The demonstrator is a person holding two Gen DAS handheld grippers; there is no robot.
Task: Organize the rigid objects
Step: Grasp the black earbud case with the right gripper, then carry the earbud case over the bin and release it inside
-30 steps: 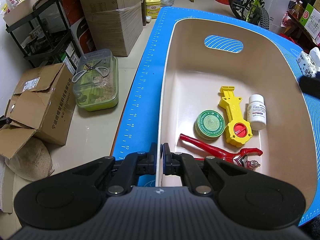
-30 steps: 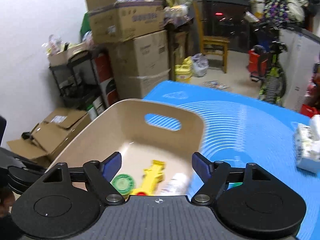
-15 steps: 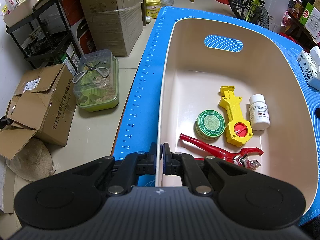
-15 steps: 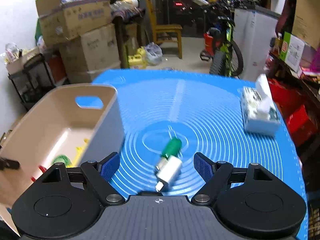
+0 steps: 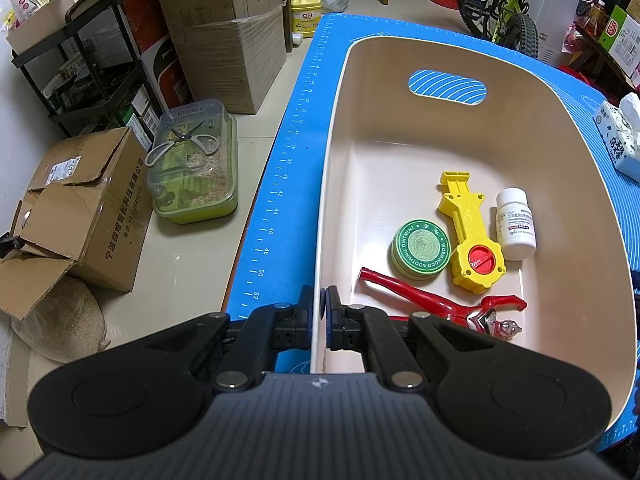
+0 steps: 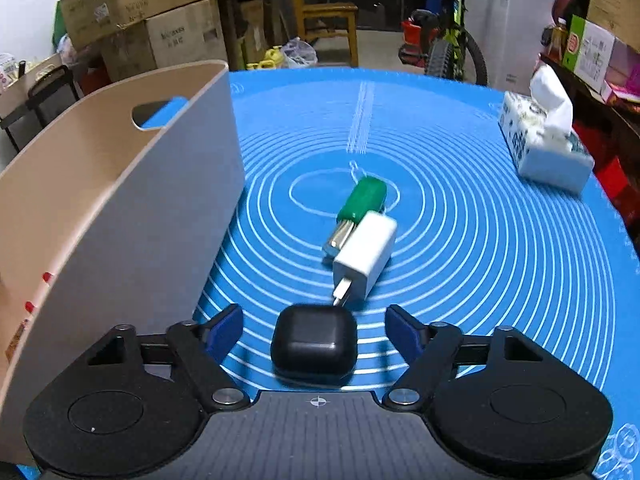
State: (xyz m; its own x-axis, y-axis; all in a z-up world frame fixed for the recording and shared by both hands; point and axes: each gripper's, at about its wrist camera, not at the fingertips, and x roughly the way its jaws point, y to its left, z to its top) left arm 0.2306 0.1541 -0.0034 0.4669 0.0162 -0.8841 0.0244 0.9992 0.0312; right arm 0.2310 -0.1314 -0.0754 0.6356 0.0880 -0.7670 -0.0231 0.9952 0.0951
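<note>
Swinging off bin [image 6: 120,208], right gripper [image 6: 316,330] now low over tabletop [image 6: 500,260], wide open around black case [image 6: 314,344] at lower centre; nothing held. White charger [image 6: 366,258], green piece [image 6: 362,200] just above. Next pick likely case. Left gripper [image 5: 320,308] unmoved, clamped on bin rim at lower centre. Tin [image 5: 420,248] reads "WORMWOOD SOOTHING OINTMENT".

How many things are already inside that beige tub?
4 visible: a green tin mid-floor, a yellow toy to its right, a white bottle further right, and a red tool nearest the camera. The black fingers may hide more.
</note>
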